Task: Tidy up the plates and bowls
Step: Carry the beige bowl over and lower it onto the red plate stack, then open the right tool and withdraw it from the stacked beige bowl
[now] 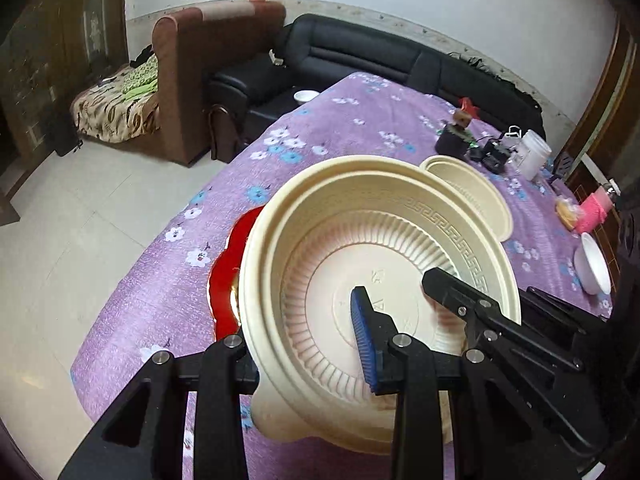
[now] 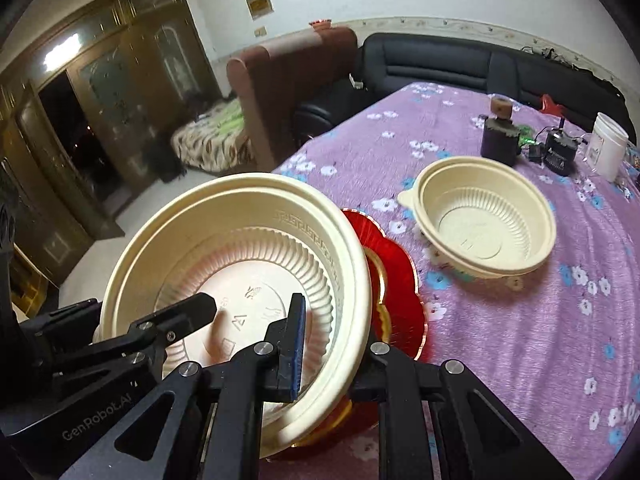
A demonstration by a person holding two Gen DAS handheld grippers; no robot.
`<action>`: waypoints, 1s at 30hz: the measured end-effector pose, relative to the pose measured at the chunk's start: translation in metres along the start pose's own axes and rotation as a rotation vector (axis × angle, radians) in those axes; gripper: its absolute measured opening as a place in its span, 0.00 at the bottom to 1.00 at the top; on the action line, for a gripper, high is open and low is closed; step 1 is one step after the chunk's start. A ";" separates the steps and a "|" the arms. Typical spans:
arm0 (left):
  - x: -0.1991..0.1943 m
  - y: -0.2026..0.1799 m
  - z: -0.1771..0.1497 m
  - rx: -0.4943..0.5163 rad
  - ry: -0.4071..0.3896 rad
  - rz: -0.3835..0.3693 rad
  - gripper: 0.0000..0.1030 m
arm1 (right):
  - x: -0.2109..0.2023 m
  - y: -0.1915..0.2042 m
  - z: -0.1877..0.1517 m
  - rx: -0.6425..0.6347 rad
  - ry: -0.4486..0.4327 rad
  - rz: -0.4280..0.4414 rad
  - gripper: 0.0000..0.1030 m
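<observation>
While both grippers clamp opposite rim edges, the cream bowl [image 2: 240, 280] tilts, mouth facing the cameras.

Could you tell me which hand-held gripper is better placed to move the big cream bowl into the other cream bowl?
Probably the right hand-held gripper: it straddles the rim of the big cream bowl on the side nearer the other cream bowl, while the left hand-held gripper straddles the far side.

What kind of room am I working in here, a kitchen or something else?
Most likely a home living room, not a kitchen. A black sofa and a brown armchair stand behind the table, which wears a purple floral cloth, and a wooden glazed door opens off the tiled floor.
</observation>
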State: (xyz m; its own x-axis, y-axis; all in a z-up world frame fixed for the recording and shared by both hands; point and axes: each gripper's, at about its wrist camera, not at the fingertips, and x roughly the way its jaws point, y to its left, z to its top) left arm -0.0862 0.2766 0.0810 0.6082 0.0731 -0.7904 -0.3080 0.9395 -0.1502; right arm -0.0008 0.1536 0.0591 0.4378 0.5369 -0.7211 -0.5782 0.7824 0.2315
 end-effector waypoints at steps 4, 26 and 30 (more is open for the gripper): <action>0.010 0.005 -0.001 0.008 0.015 -0.005 0.35 | 0.005 0.003 -0.002 -0.019 -0.011 -0.040 0.17; -0.071 0.039 -0.027 -0.132 -0.171 -0.049 0.71 | -0.050 -0.013 -0.005 0.099 -0.189 -0.030 0.65; -0.077 0.037 -0.034 -0.139 -0.188 -0.036 0.71 | -0.068 -0.041 -0.012 0.186 -0.232 -0.142 0.65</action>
State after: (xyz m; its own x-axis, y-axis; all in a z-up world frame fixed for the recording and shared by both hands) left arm -0.1694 0.2948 0.1165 0.7426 0.1135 -0.6601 -0.3730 0.8887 -0.2668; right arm -0.0153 0.0813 0.0914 0.6630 0.4588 -0.5916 -0.3734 0.8875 0.2699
